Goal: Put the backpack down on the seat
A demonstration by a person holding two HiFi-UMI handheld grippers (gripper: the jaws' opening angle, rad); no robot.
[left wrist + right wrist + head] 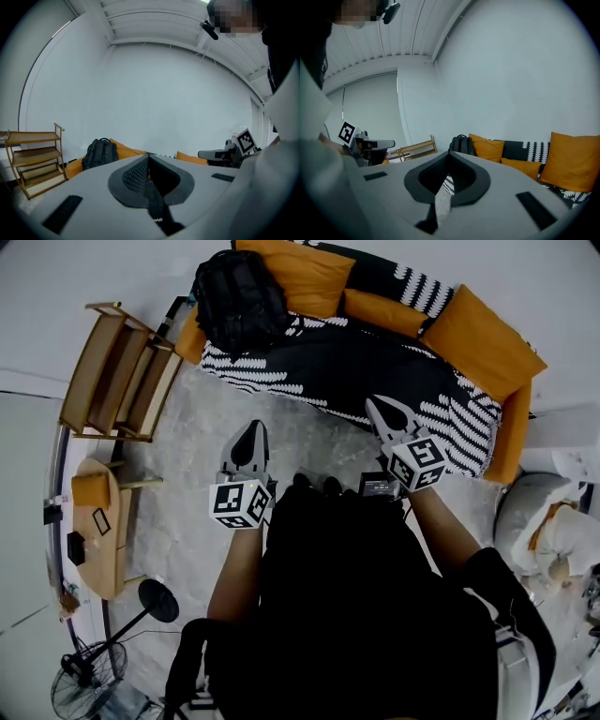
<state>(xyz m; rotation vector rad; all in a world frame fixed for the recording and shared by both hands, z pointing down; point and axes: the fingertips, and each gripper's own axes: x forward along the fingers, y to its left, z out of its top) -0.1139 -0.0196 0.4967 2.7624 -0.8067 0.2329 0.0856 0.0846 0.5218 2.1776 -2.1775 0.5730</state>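
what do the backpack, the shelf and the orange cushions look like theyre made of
Backpack: black woven synthetic, probably nylon; matte, slumped and creased.
Shelf: light wood with a smooth finish, judging by its even tan boards and posts; a veneer is possible.
Cushions: orange cloth over soft filling; matte, plump, with rounded corners.

The backpack point(241, 298) is matt black cloth; the sofa point(347, 367) wears patterned fabric, with soft orange cloth cushions point(480, 341); the shelf point(117, 371) is pale smooth wood.
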